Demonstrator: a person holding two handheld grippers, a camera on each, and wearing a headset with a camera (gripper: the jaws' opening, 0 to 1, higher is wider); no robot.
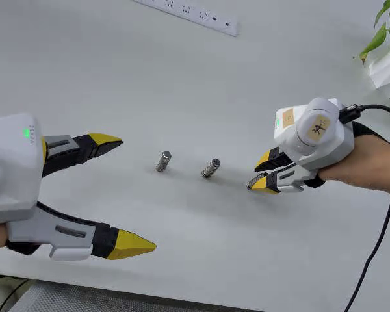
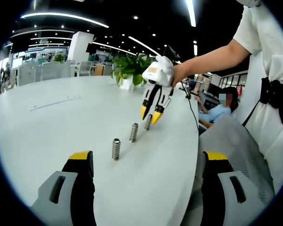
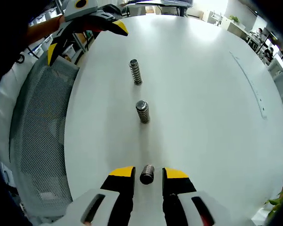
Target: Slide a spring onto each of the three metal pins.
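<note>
Left gripper (image 1: 137, 193) fingers wide apart | right gripper (image 3: 148, 172) fingers pinching spring (image 3: 147, 175) between tips

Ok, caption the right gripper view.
Right gripper fingers flank the near spring; middle spring and far spring stand in line on the table toward the open left gripper.
</note>
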